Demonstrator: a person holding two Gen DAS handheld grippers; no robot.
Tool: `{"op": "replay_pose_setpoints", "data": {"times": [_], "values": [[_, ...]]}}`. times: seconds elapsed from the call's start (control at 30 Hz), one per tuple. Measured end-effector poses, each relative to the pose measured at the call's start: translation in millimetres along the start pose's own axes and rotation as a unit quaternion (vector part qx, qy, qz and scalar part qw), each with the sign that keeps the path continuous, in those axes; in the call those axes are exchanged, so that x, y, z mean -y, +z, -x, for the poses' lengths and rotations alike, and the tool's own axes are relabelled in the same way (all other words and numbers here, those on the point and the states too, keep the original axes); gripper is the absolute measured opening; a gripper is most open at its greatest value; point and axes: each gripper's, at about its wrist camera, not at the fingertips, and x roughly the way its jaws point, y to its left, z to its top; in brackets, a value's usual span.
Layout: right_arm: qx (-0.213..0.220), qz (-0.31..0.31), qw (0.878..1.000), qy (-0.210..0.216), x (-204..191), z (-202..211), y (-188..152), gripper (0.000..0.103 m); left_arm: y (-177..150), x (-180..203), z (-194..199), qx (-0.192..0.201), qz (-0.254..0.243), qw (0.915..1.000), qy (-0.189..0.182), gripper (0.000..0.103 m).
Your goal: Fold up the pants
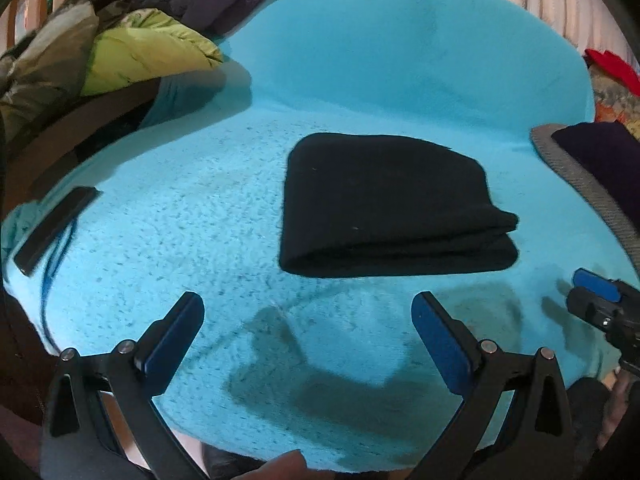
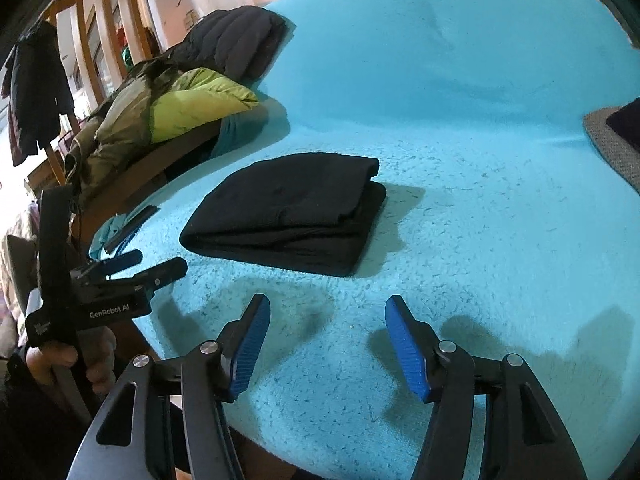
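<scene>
Both tools hang empty above the near edge of the sofa seat: the left tool (image 1: 308,312) with its jaws spread wide, the right tool (image 2: 328,320) parted about halfway. Black pants (image 1: 392,204) lie folded into a thick rectangle in the middle of the turquoise blanket (image 1: 168,216), ahead of both tools and touching neither. Jackets (image 1: 132,48) are piled at the seat's left end.
</scene>
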Motion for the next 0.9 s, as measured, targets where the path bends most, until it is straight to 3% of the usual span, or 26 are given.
{"op": "replay_pose_setpoints", "data": {"times": [0.17,0.9], "values": [[-0.002,0.000,1.000,0.001,-0.1,-0.7,0.1,0.061,-2.5,-1.1,-1.3,-0.015,0.012,0.9996,-0.022,0.103],[-0.004,-0.006,1.000,0.005,0.0,-2.6,-0.3,0.061,-4.7,0.6,4.6,-0.009,0.016,0.9995,-0.026,0.103]]}}
